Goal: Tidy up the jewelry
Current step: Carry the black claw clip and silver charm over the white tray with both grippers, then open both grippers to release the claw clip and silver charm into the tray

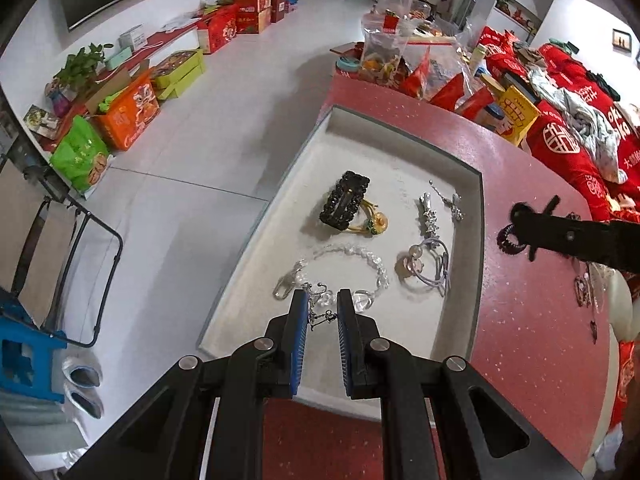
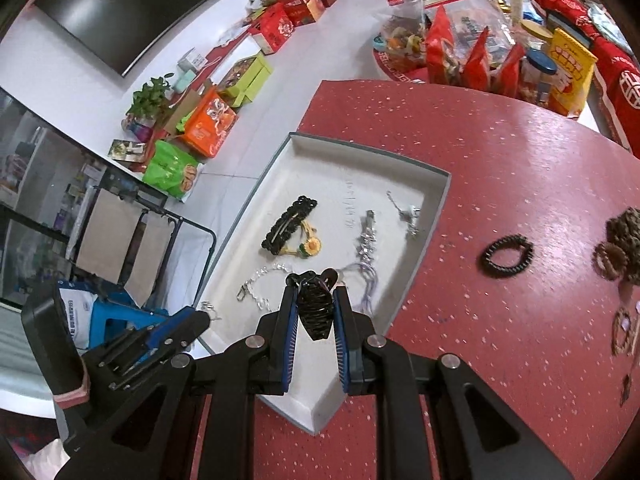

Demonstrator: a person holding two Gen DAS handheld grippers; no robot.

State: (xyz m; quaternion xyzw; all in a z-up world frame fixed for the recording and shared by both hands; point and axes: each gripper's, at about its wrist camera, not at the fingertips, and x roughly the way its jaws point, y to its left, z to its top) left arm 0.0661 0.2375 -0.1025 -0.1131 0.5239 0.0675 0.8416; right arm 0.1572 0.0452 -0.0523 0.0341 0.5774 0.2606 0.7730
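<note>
Left hand-held gripper (image 1: pixel 323 312): nearest the left wrist camera; blue-padded fingers (image 1: pixel 301 320) narrowly apart, clenched on a thin silver chain (image 1: pixel 320 317) that spans the gap between the pads.
Left hand-held gripper position: over the near end of the tray (image 1: pixel 468 208), tips just above the clear bead bracelet (image 1: pixel 352 264).
Right hand-held gripper (image 2: pixel 316 304): clenched on a black claw hair clip (image 2: pixel 314 308); the clip fills the gap between the pads and juts past the tips.
Right hand-held gripper position: over the near right part of the tray, above the purple hair tie (image 2: pixel 366 280).
Tray: shallow, white inside with grey walls, resting on the red speckled tabletop (image 1: pixel 532 320) along its left edge.
Tray contents, far left: black beaded hair clip (image 1: pixel 345 202) touching a yellow-green hair tie with a round charm (image 1: pixel 374 224).
Tray contents, far right: silver hair clip (image 1: pixel 428 214), with a small silver chain piece (image 1: pixel 454 204) just beside it.
Tray contents, near side: clear bead bracelet with a metal clasp; purple hair tie with a pale charm to its right.
Tabletop, right of tray: dark spiral hair tie (image 2: pixel 508 256) well apart from the tray; brown hair ties (image 2: pixel 616 256) and other small pieces nearer the right edge, too blurred to identify.
Tabletop, far end: red packets (image 2: pixel 476 60), a yellow box (image 2: pixel 570 72) and a plastic bag (image 1: pixel 390 40) of items.
Floor (image 1: pixel 224 128): white tiles with coloured boxes along the wall.
</note>
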